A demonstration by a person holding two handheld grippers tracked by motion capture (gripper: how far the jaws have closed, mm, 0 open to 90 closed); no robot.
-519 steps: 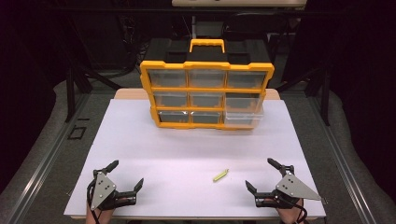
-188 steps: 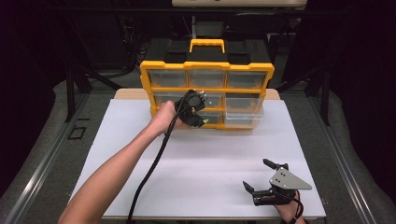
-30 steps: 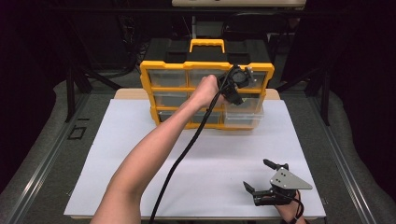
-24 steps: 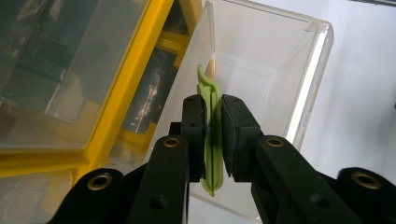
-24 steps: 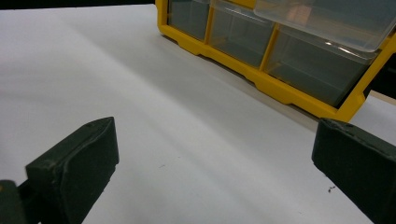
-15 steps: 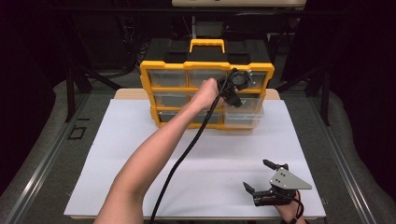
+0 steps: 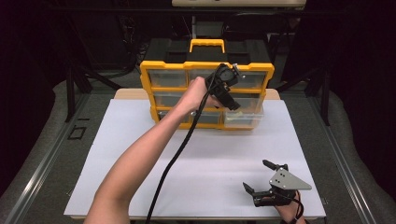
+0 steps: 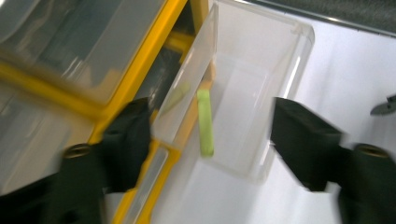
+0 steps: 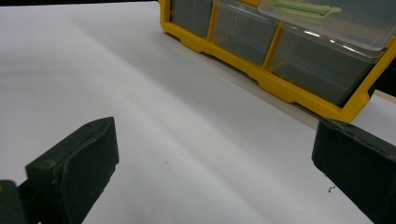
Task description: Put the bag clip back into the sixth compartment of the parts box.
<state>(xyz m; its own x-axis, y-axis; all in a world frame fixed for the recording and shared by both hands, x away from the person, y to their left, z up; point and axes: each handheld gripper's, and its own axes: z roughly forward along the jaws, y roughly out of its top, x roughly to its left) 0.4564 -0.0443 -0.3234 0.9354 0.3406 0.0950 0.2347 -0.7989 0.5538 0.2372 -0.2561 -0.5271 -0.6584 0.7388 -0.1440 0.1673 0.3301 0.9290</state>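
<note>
left gripper (image 8: pixel 210 140): jaws just opened, nothing gripped; green stick (image 8: pixel 204 122) seemingly inside drawer (image 8: pixel 285 70)

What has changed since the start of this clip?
The green stick has left the white table and lies in the pulled-out clear drawer of the yellow organizer. The left gripper, carried up there, has just been opening, pads clear of the stick. The right gripper stays open, parked near the table's front.
</note>
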